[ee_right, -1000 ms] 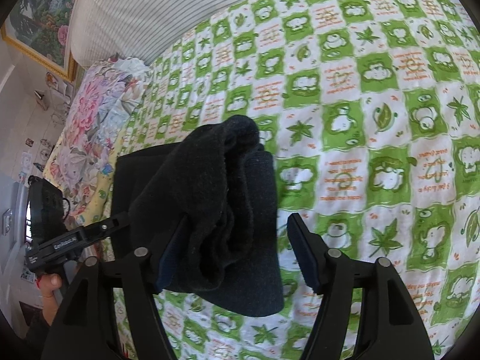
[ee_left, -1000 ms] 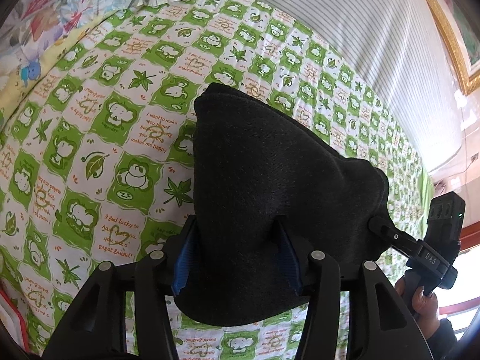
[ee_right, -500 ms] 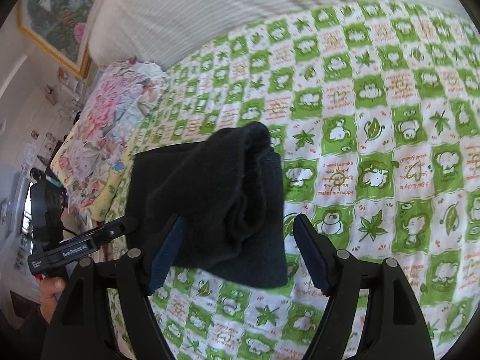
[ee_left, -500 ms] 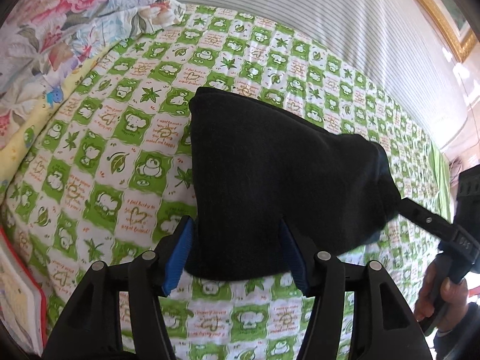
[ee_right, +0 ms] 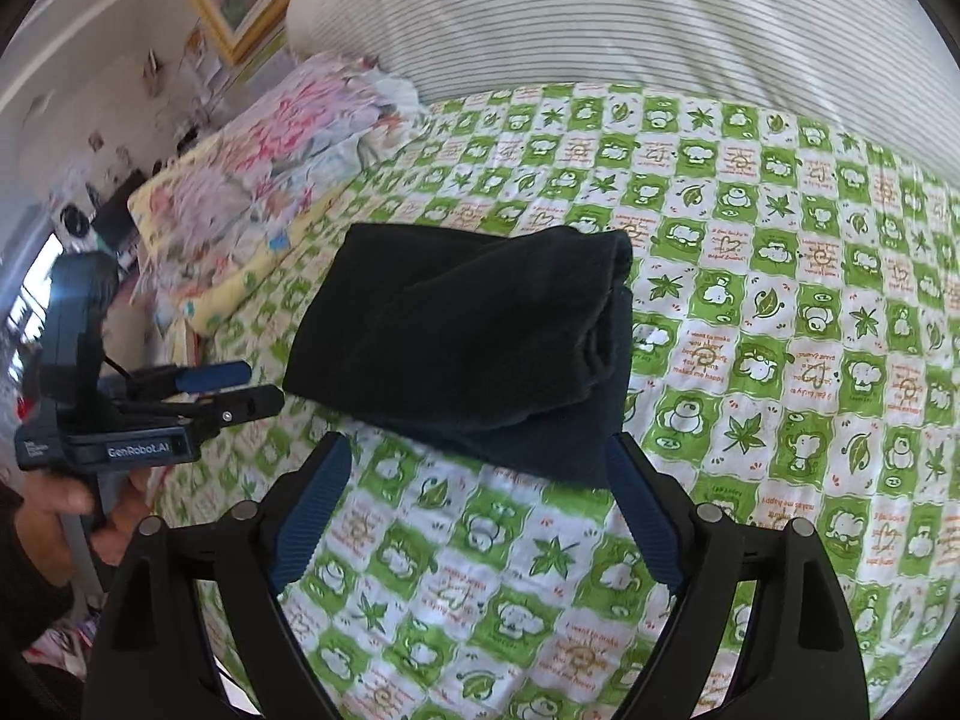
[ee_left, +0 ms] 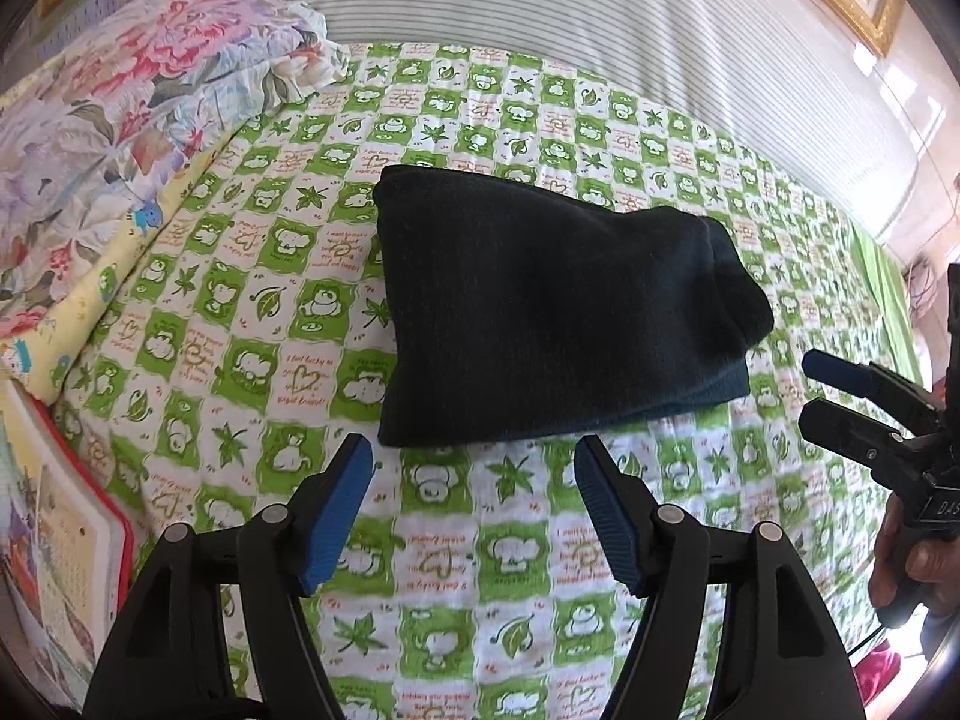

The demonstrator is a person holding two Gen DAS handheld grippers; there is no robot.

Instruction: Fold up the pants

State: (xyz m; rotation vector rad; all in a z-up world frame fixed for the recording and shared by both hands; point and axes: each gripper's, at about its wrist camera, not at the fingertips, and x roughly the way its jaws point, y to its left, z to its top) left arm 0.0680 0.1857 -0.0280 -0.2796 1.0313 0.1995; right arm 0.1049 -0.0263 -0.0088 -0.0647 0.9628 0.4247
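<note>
The black pants (ee_left: 552, 318) lie folded into a compact stack on the green and white patterned bedspread (ee_left: 480, 570); they also show in the right wrist view (ee_right: 480, 348). My left gripper (ee_left: 474, 468) is open and empty, just short of the stack's near edge. My right gripper (ee_right: 474, 462) is open and empty, close to the stack's near edge. The right gripper shows at the right edge of the left wrist view (ee_left: 840, 396), and the left gripper shows at the left of the right wrist view (ee_right: 246, 387).
A floral quilt and pillow pile (ee_left: 120, 120) lies at the bed's left. A striped headboard cushion (ee_left: 600, 30) runs along the back. Books (ee_left: 54, 540) lie at the left edge.
Both grippers have let go of the pants and pulled back toward me. The folded stack now rests flat on the bed.
</note>
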